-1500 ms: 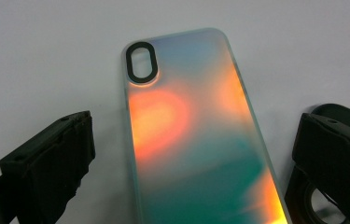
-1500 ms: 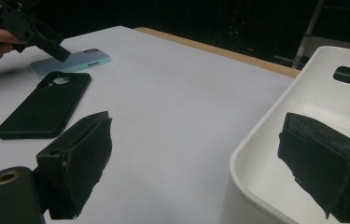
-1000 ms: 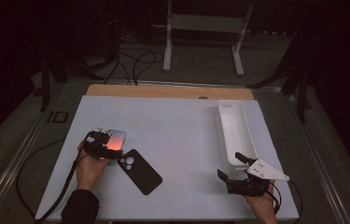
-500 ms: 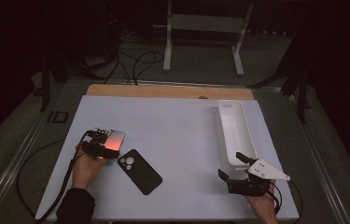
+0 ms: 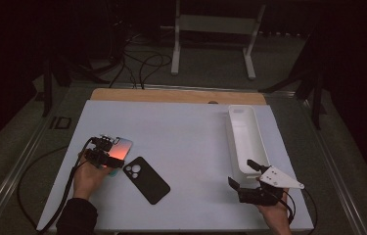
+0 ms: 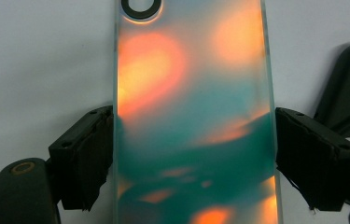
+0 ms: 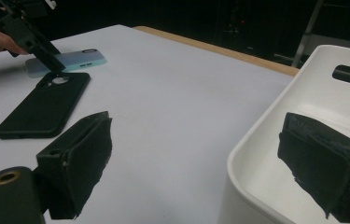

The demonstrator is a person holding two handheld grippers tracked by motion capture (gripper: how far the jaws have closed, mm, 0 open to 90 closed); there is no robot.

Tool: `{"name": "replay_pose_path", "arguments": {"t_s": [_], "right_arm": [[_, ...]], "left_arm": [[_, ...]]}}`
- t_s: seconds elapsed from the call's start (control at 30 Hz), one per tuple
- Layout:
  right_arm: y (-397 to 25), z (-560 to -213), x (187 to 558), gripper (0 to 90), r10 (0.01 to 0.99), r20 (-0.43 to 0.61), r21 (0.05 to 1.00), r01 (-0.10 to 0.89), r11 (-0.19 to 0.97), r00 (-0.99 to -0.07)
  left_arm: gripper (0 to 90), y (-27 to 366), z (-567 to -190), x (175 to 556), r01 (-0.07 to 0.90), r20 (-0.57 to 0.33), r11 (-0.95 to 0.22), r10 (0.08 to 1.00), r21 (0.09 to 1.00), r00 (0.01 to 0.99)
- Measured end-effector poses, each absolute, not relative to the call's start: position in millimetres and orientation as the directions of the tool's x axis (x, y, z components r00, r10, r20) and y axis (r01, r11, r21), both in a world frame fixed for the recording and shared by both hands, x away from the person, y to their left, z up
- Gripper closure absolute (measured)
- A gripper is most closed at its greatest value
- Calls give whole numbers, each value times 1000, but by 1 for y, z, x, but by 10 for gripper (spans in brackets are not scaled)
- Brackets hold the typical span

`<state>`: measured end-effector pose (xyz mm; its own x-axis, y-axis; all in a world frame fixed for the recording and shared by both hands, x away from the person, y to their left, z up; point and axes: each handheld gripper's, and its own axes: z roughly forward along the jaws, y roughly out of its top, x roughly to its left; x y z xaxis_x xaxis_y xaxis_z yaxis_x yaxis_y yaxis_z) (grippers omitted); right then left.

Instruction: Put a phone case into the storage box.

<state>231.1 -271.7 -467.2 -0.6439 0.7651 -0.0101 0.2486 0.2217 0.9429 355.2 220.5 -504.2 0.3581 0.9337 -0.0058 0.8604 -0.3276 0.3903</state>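
Note:
An iridescent orange-and-teal phone case (image 5: 122, 149) lies flat on the white table top (image 5: 186, 147) at the left. My left gripper (image 5: 102, 151) sits over its near end. In the left gripper view both jaws press against the long edges of the case (image 6: 193, 116), so the gripper (image 6: 193, 163) is shut on it. A black phone case (image 5: 146, 179) lies just right of it, camera hole up. My right gripper (image 5: 240, 173) stands open at the near right, beside the near end of a white bin (image 5: 243, 137). Nothing is between the jaws of this gripper (image 7: 200, 158).
The long white bin (image 7: 303, 107) runs along the table's right side and looks empty. A wooden strip (image 5: 171, 95) borders the far edge. Beyond the table are cables and a metal stand (image 5: 215, 29) on the floor. The black case (image 7: 42, 109) lies close to the held one (image 7: 77, 59).

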Motion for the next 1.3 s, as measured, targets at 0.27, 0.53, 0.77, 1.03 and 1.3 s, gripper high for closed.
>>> {"name": "replay_pose_path", "arguments": {"t_s": [0.27,0.53,0.77,1.03,1.3], "right_arm": [[-269,-465,233,98,764,-12,940,254,229,-646],[-263,-463,236,98,759,-17,935,259,243,-651],[-260,-460,239,98,754,-11,930,270,248,-657],[-249,-448,250,97,725,62,929,306,210,-686],[-234,-437,262,97,680,153,930,337,146,-717]], "left_arm": [[168,224,-492,345,822,23,-308,940,478,340],[168,221,-474,329,748,10,-309,927,588,375],[167,219,-465,317,707,3,-309,918,636,398],[167,198,-431,290,582,-34,-281,882,763,470],[167,166,-414,275,482,19,-336,835,809,550]]}}
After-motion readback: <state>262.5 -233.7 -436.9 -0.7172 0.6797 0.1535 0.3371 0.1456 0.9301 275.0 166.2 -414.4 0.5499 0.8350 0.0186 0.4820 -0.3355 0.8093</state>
